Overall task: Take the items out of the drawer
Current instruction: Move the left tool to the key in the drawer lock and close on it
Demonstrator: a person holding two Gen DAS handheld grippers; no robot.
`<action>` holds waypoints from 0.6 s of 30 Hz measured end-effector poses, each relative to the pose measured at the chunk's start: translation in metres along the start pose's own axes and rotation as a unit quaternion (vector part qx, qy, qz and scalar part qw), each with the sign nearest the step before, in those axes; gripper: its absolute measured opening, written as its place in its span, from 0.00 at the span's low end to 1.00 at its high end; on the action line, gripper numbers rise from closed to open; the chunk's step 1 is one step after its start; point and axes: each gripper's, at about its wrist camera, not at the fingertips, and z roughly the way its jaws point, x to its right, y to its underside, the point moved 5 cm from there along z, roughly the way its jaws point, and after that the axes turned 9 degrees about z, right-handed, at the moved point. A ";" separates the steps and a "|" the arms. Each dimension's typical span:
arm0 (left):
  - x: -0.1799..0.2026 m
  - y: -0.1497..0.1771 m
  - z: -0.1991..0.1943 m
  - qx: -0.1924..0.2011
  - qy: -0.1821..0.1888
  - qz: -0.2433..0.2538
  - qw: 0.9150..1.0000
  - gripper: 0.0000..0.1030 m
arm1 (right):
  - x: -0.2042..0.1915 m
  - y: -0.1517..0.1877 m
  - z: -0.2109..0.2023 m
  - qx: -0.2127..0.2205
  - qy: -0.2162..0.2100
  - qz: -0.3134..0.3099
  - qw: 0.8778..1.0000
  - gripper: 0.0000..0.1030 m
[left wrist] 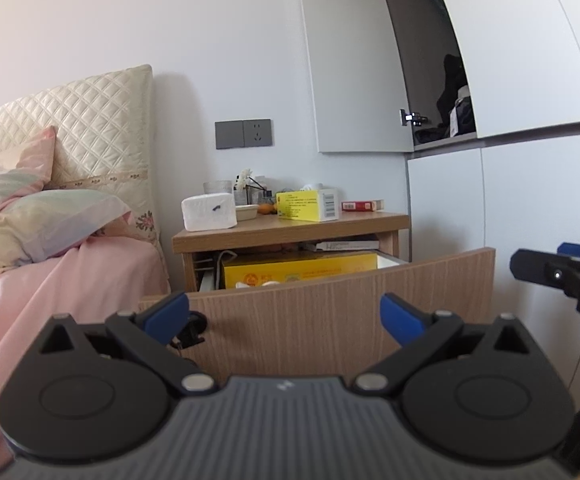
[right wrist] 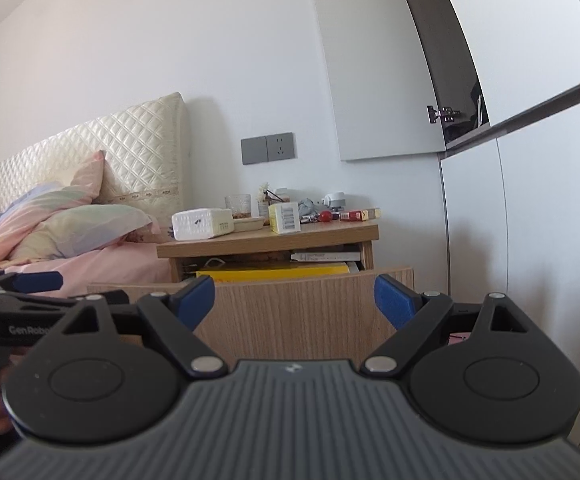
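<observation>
The wooden nightstand's drawer (left wrist: 329, 304) (right wrist: 290, 304) is pulled out toward me. Its front panel fills the middle of both wrist views. Inside it lies a large yellow box (left wrist: 297, 272) (right wrist: 274, 271), with a flat white box (left wrist: 345, 245) (right wrist: 325, 256) resting higher up behind. My left gripper (left wrist: 284, 314) is open and empty, level with the drawer front. My right gripper (right wrist: 293, 302) is likewise open and empty before the same panel. The right gripper's black finger (left wrist: 545, 272) shows at the right edge of the left wrist view. The left gripper (right wrist: 30, 284) shows at the left edge of the right wrist view.
The nightstand top (left wrist: 290, 226) carries a white tissue pack (left wrist: 209, 211), a yellow-and-white carton (left wrist: 307, 205), a red pack (left wrist: 361, 205), a glass and small clutter. A bed with pink sheets (left wrist: 50, 280) lies left. White wardrobe doors (left wrist: 529, 208) stand right, with one upper door open.
</observation>
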 end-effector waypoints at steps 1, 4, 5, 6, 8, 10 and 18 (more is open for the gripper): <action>-0.001 0.002 0.001 -0.001 -0.003 0.000 1.000 1.00 | 0.001 0.002 0.003 -0.003 0.001 0.001 1.000 0.86; -0.003 0.006 0.005 -0.002 -0.011 -0.001 1.000 1.00 | 0.002 0.008 0.010 -0.004 0.001 0.003 1.000 0.86; -0.005 0.008 0.007 -0.003 -0.015 -0.001 1.000 1.00 | 0.002 0.010 0.012 -0.004 0.002 0.004 1.000 0.86; -0.006 0.010 0.009 -0.004 -0.021 0.001 1.000 1.00 | 0.003 0.011 0.014 -0.004 0.003 0.004 1.000 0.86; -0.009 0.013 0.012 -0.007 -0.031 0.003 1.000 1.00 | 0.003 0.014 0.019 -0.004 0.003 0.005 1.000 0.86; -0.012 0.015 0.014 -0.009 -0.036 0.003 0.999 1.00 | 0.002 0.017 0.025 -0.006 0.001 0.004 1.000 0.86; -0.018 0.024 0.022 -0.015 -0.043 -0.001 0.999 1.00 | -0.001 0.036 0.044 -0.018 -0.008 -0.001 1.000 0.85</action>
